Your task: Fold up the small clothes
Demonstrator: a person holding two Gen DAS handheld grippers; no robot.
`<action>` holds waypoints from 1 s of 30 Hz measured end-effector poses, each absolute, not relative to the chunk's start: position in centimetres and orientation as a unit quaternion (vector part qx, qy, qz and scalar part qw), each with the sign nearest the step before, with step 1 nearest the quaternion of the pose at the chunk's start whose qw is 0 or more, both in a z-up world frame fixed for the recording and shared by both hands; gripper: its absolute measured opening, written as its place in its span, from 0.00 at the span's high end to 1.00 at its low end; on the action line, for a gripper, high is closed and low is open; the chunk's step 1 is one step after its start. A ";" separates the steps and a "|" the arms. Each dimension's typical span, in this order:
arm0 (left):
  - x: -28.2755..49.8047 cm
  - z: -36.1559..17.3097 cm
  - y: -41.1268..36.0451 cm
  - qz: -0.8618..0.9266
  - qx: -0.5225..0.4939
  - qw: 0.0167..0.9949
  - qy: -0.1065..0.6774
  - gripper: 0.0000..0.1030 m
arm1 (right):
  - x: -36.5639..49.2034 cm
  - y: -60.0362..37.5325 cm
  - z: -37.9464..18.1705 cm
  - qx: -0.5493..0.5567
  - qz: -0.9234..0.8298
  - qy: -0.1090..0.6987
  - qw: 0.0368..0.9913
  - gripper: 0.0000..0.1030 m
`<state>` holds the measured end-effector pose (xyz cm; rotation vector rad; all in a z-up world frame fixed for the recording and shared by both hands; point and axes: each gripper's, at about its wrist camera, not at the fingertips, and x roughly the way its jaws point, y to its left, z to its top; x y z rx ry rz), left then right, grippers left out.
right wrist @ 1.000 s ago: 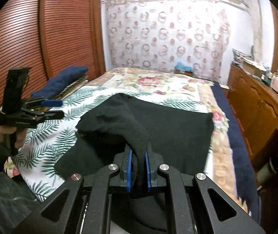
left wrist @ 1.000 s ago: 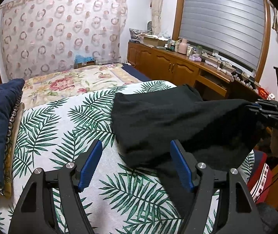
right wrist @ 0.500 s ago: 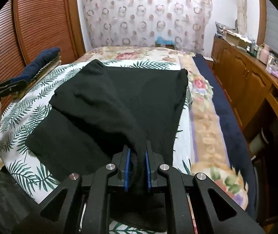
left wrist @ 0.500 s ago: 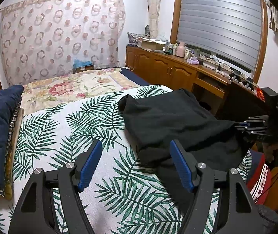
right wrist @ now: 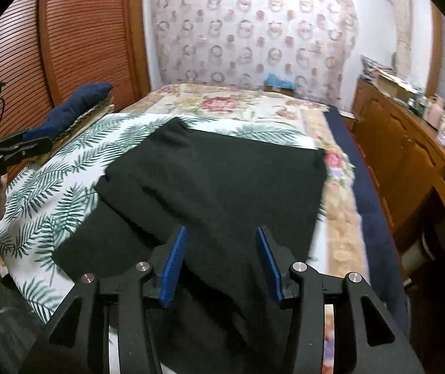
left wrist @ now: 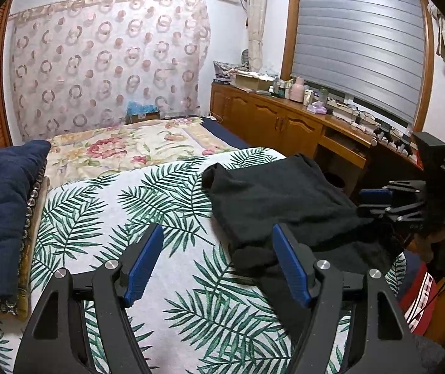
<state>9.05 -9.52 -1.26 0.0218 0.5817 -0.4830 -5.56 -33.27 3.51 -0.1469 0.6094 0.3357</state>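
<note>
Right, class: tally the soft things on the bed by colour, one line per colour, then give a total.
Black: 1, the black garment.
Navy: 1, the navy cushion.
Green-and-white leaf print: 1, the leaf-print cover.
Pink-and-cream floral: 1, the floral quilt.
Total: 4

A home bedroom: a bed (left wrist: 166,193) with leaf-print and floral covers fills the middle, a patterned curtain (left wrist: 107,62) hangs at twelve o'clock, cluttered wooden cabinets (left wrist: 272,124) at two o'clock.

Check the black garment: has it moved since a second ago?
Yes. The black garment, then lifted by the right gripper, now lies flat on the palm-leaf cover; the jaws have just opened, pads clear of the cloth.
</note>
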 end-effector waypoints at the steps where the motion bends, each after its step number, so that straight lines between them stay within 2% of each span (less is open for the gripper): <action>1: 9.1 -1.2 -9.4 -0.233 0.013 0.930 0.283 0.29 | -5.1 -32.7 3.3 -0.073 0.173 0.300 0.935 0.53; 15: 9.5 -1.4 -6.7 -0.203 -0.008 0.939 0.277 0.27 | 1.5 -23.9 1.4 -0.117 0.292 0.335 0.888 0.53; 30: 9.3 -2.3 -6.3 -0.204 -0.016 0.936 0.285 0.27 | 6.7 -19.4 -1.0 -0.174 0.287 0.363 0.869 0.52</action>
